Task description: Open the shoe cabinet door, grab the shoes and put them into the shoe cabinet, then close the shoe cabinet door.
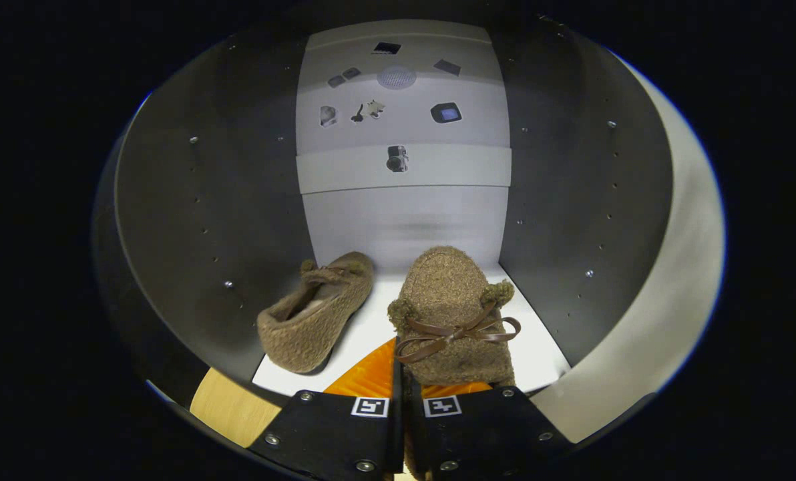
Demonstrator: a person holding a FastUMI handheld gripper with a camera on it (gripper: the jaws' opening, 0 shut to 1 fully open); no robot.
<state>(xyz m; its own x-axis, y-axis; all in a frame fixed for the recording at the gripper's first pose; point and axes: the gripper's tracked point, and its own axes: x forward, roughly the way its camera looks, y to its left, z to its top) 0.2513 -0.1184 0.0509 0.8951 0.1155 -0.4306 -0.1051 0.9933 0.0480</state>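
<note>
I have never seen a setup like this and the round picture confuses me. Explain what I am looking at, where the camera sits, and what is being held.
This is no robot arm. A person holds a two-finger gripper in a hand, and a wide-angle camera rides on it, looking forward along the fingers; that is why the picture bulges. The two dark blocks at the bottom are the gripper's own fingers.

You are looking into an open shoe cabinet with dark side walls, a pale back panel and a white shelf. Two fuzzy brown slippers are inside. The left slipper rests tilted against the left wall, apart from the gripper. The right slipper, with a brown ribbon bow, has its heel end between the fingers, which appear closed on it, so it is the one being held, just over the shelf.
</note>
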